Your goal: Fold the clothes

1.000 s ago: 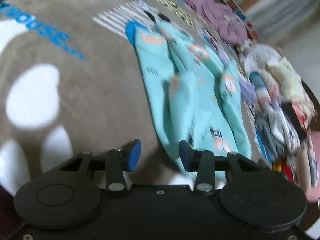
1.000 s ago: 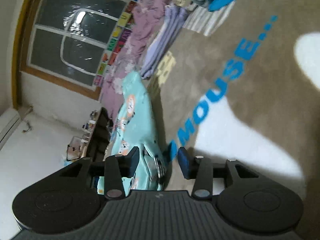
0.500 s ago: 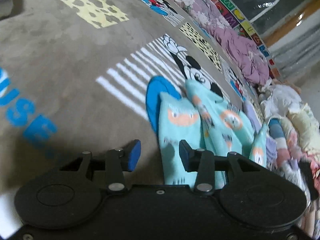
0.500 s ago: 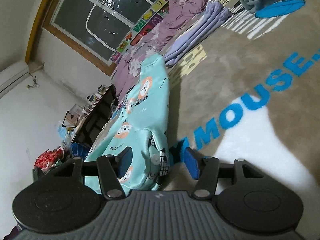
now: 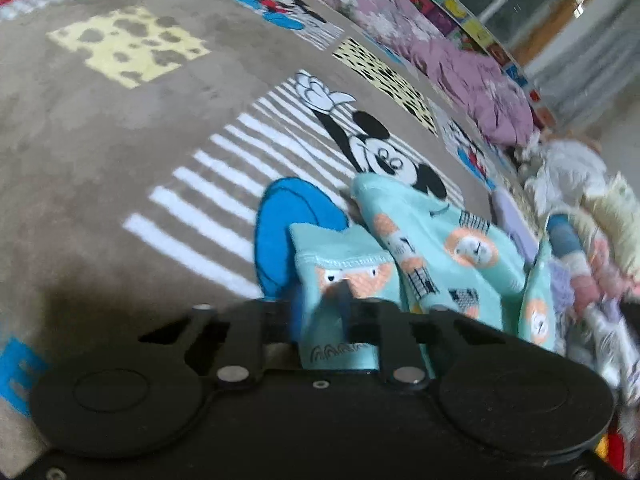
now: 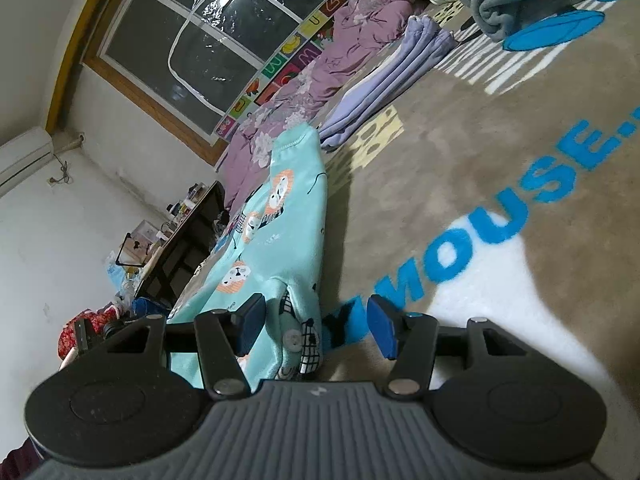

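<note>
1. Since the earlier frame, the left gripper (image 5: 320,300) has advanced to the turquoise garment (image 5: 432,248) and clenched its hem, angled down at the carpet (image 5: 100,140).
2. Right gripper (image 6: 314,322) stands released, garment edge between its jaws.
3. Only the right view shows the window (image 6: 208,36).

Left tongs (image 5: 320,312) pinched, right tongs (image 6: 316,326) agape

L wrist cam: close, angled down at rug (image 5: 120,128); R cam: lower, nearly level. Both share teal garment (image 5: 440,248).
</note>
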